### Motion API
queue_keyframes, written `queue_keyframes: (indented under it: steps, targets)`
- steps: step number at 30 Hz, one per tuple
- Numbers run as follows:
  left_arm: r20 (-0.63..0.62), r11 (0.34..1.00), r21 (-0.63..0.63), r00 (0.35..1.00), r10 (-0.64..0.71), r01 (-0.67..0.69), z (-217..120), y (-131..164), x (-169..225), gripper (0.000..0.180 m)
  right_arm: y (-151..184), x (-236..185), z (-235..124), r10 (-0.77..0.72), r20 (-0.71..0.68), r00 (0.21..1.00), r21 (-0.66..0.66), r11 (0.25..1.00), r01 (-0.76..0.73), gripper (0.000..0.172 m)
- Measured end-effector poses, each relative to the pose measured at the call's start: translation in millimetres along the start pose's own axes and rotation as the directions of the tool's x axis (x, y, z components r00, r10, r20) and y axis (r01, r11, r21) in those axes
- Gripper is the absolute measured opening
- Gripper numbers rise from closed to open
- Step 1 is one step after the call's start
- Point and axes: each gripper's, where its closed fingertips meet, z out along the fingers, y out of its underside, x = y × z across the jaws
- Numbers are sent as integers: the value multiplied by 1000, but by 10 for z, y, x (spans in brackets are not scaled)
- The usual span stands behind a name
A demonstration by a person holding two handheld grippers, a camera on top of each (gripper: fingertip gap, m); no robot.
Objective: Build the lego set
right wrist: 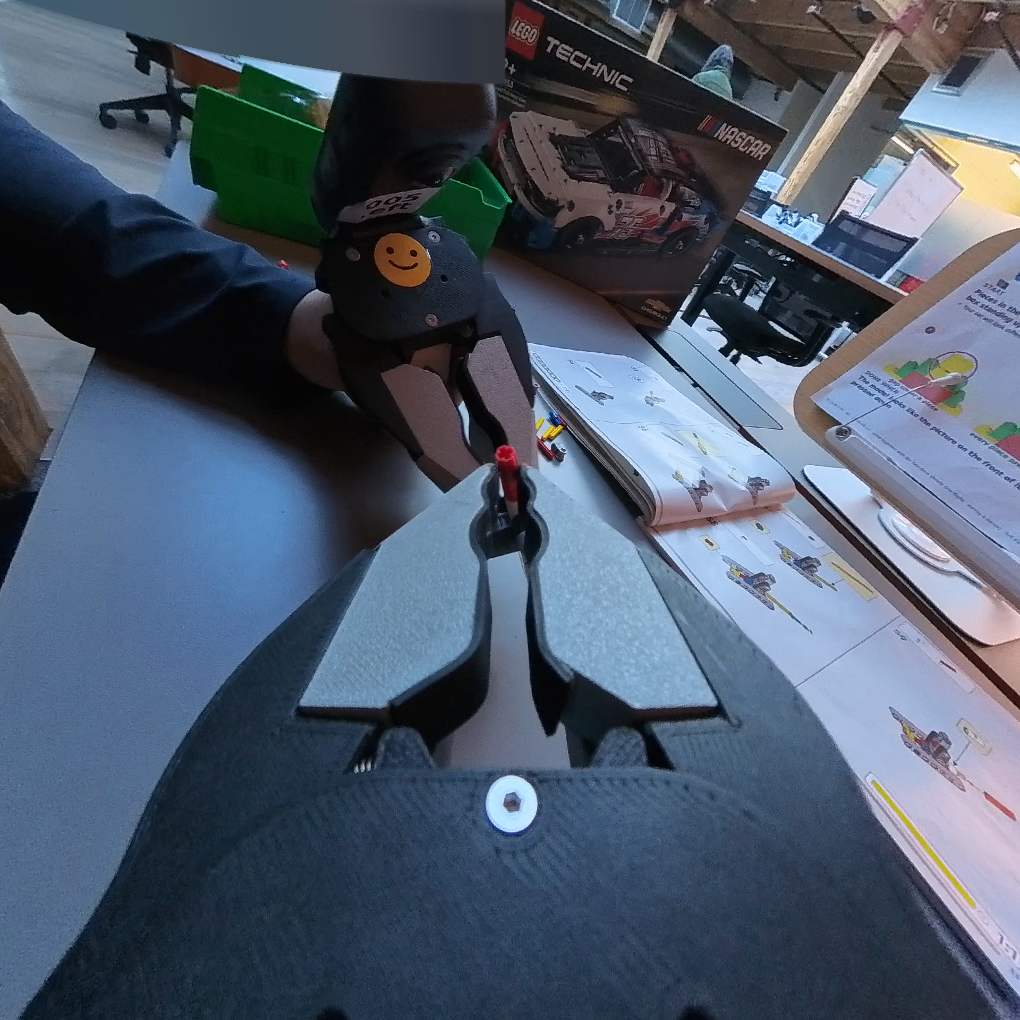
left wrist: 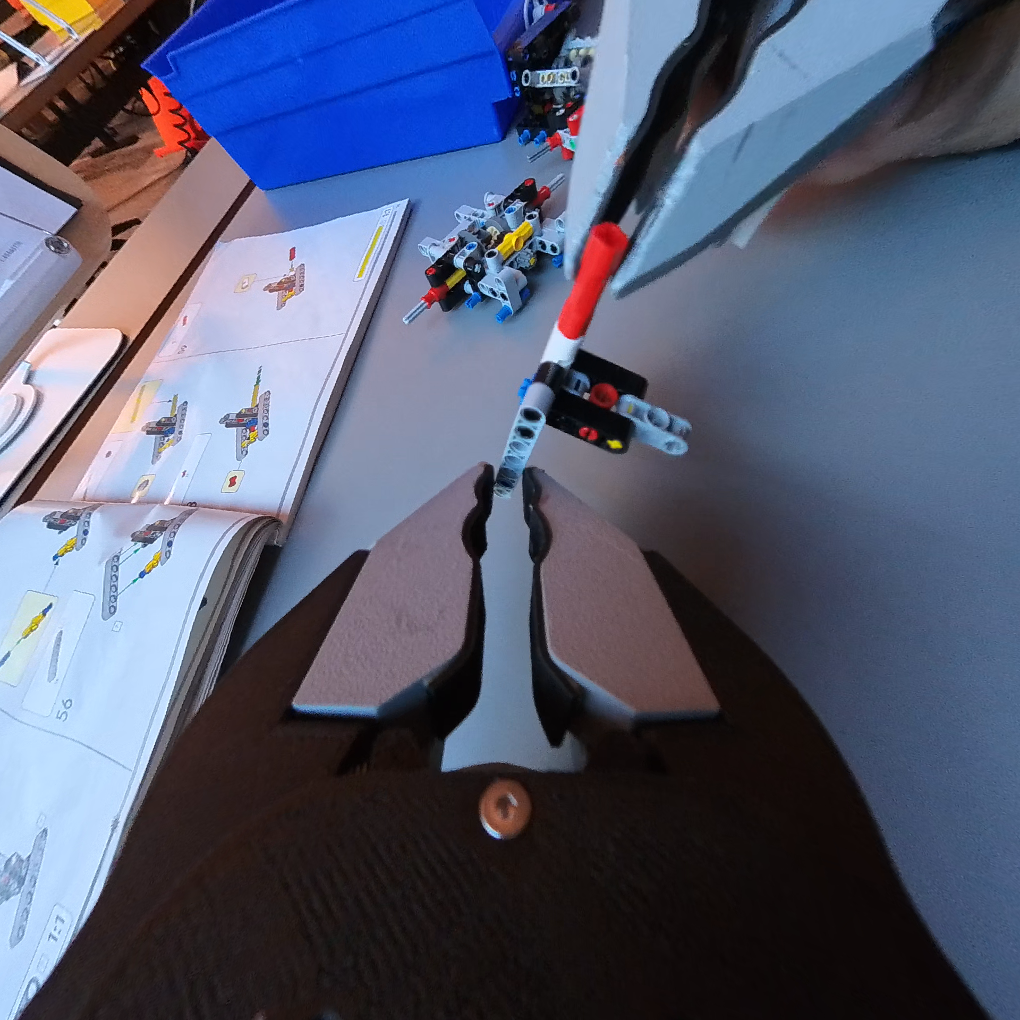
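A small brick assembly hangs in the air between my two grippers. It has a grey holed beam (left wrist: 521, 441), a black frame (left wrist: 599, 403) with short grey arms, and a red tube (left wrist: 593, 281) on a white rod. My left gripper (left wrist: 508, 485) is shut on the lower end of the grey beam. My right gripper (left wrist: 599, 276) comes in from above and is shut on the red tube. In the right wrist view the red tube (right wrist: 506, 474) stands between my right gripper's (right wrist: 508, 485) pads, with the left gripper's fingers (right wrist: 425, 419) just behind it.
On the grey table (left wrist: 828, 524) are an open instruction booklet (left wrist: 248, 359), a second brick assembly (left wrist: 485, 254), a blue bin (left wrist: 342, 94) and a pile of parts (left wrist: 552, 83). Also there are a green bin (right wrist: 248, 165), a product box (right wrist: 623, 165) and loose pins (right wrist: 552, 428). The grippers' ends are close to 7 cm from one another.
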Motion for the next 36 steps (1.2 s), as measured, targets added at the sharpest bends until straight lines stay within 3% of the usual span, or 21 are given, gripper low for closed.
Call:
queue_keyframes:
  steps: [13, 20, 24, 30, 32, 36]
  targets:
    - [-137, 955, 110, 956, -258, 274, -139, -119, -86, 6, 79, 329, -120, 317, -7, 948, 40, 948, -317, 0]
    - [-237, 905, 141, 901, -363, 402, -206, -166, -112, 7, 176, 376, -133, 384, 6, 923, 13, 923, -384, 0]
    - [-394, 825, 49, 770, -502, 563, -224, -146, -10, 4, 392, 328, -98, 324, -8, 946, -115, 939, -323, 0]
    - [-471, 580, -242, 429, -771, 778, -155, 75, 80, 5, 468, 280, -80, 218, -15, 976, -164, 962, -217, 8]
    - [-435, 557, -281, 414, -800, 781, -129, 150, 81, 5, 542, 242, -57, 219, 3, 976, -202, 956, -214, 16]
    - [-404, 579, -303, 448, -797, 757, -88, 195, 115, 11, 688, 104, -26, 215, 69, 974, -297, 937, -185, 20]
